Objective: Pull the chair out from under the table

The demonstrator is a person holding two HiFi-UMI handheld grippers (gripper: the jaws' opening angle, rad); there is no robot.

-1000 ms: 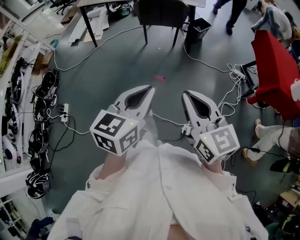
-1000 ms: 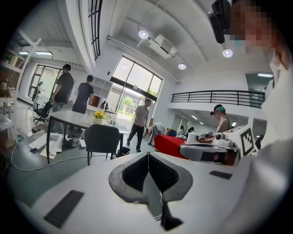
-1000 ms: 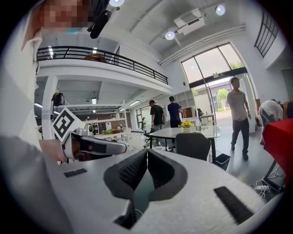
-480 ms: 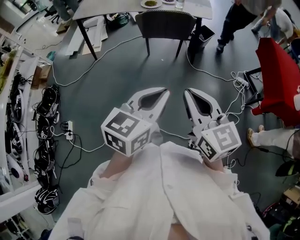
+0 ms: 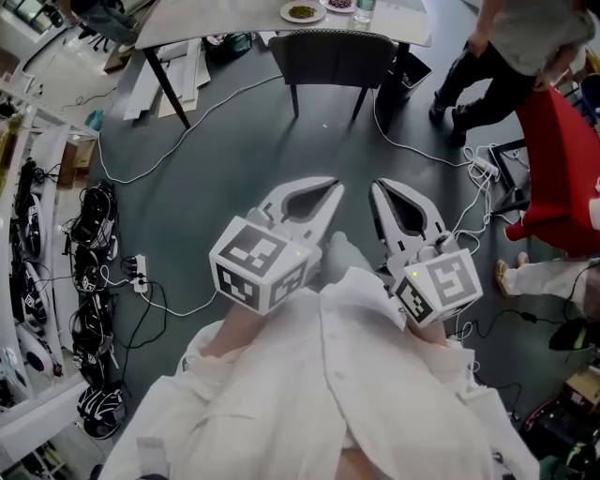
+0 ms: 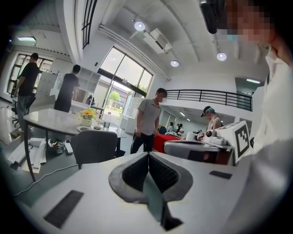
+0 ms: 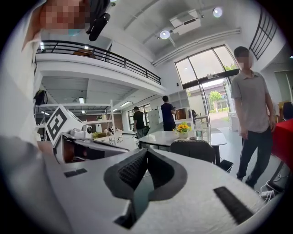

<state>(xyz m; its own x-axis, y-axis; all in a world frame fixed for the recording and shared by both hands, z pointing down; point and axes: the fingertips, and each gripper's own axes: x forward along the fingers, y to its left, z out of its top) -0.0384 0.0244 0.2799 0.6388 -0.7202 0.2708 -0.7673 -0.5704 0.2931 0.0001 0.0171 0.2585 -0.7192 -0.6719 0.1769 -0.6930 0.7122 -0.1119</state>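
The dark chair [image 5: 330,56] stands at the far side of the room, its back turned this way and its seat tucked in under the edge of the white surface [image 5: 225,21], two slim legs showing below. On that surface, right behind the chair's back, sit a plate [image 5: 302,11] with something greenish on it and a bottle [image 5: 366,8]; from the right gripper view a small vase of yellow flowers [image 7: 183,128] shows there too. A black bin [image 5: 411,69] stands on the floor just beside the chair's right leg. Between the chair and the person lies grey floor [image 5: 253,150], crossed by white cables [image 5: 187,111], with a power strip [image 5: 139,270] off to the left. A person in a grey shirt [image 5: 511,47] is bent over near a red seat [image 5: 562,159] on the right. Well short of the chair, the left claw [image 5: 331,185] and the right claw [image 5: 377,187] are held side by side in front of the wearer's white coat [image 5: 319,394], both aimed towards the chair. Each claw is fully closed, its ribbed pads pressed together with nothing between them, and neither touches anything.
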